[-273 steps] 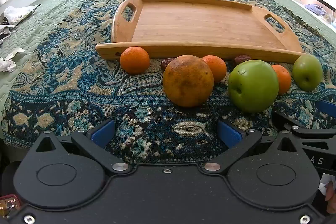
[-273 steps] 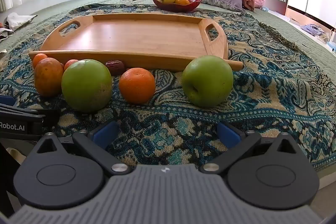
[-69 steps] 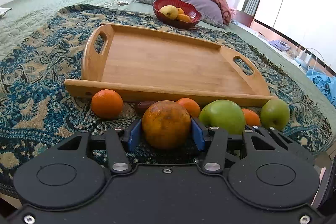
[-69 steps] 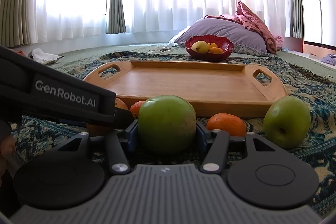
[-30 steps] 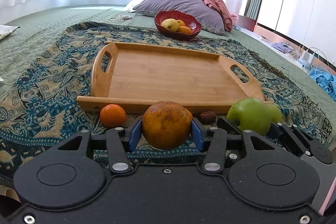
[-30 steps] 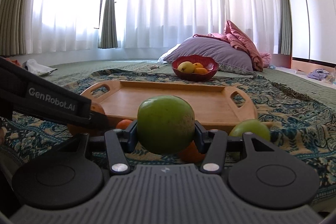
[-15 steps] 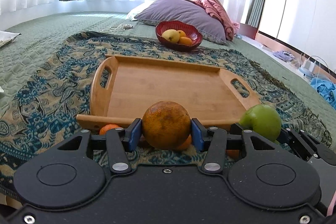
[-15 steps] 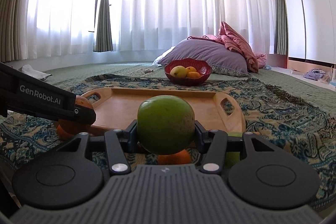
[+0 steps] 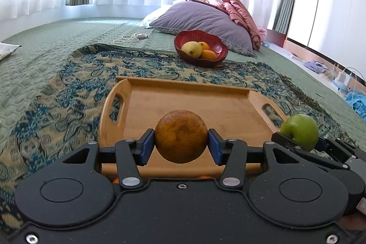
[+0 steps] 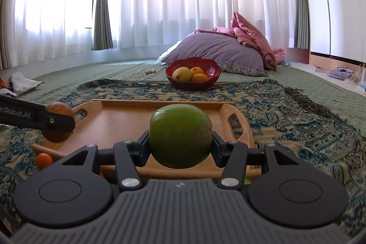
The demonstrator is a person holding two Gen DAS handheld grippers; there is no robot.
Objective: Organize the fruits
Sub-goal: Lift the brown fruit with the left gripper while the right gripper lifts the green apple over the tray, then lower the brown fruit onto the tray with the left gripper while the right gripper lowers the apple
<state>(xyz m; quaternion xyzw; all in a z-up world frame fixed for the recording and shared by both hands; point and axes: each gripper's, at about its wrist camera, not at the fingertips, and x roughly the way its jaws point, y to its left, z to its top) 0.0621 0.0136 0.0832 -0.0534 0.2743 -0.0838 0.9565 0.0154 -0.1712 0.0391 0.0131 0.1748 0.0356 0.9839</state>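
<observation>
My left gripper (image 9: 181, 143) is shut on a large brownish orange (image 9: 181, 136) and holds it in the air over the front edge of the wooden tray (image 9: 183, 102). My right gripper (image 10: 180, 145) is shut on a big green apple (image 10: 180, 135), lifted above the tray's (image 10: 119, 122) front right part. The apple also shows at the right of the left wrist view (image 9: 300, 130). The orange shows in the right wrist view (image 10: 58, 122), at its left. A small orange (image 10: 44, 160) lies on the cloth in front of the tray. The other fruits are hidden under the grippers.
The tray sits on a blue patterned cloth (image 9: 68, 88) spread over a green quilted bed (image 9: 45, 38). A red bowl (image 9: 201, 49) with yellow and orange fruit stands behind the tray. A purple pillow (image 9: 205, 17) lies behind the bowl.
Both grippers have risen and moved forward with their fruits, from the row in front of the tray to above its front edge. The loose fruits have dropped out of sight.
</observation>
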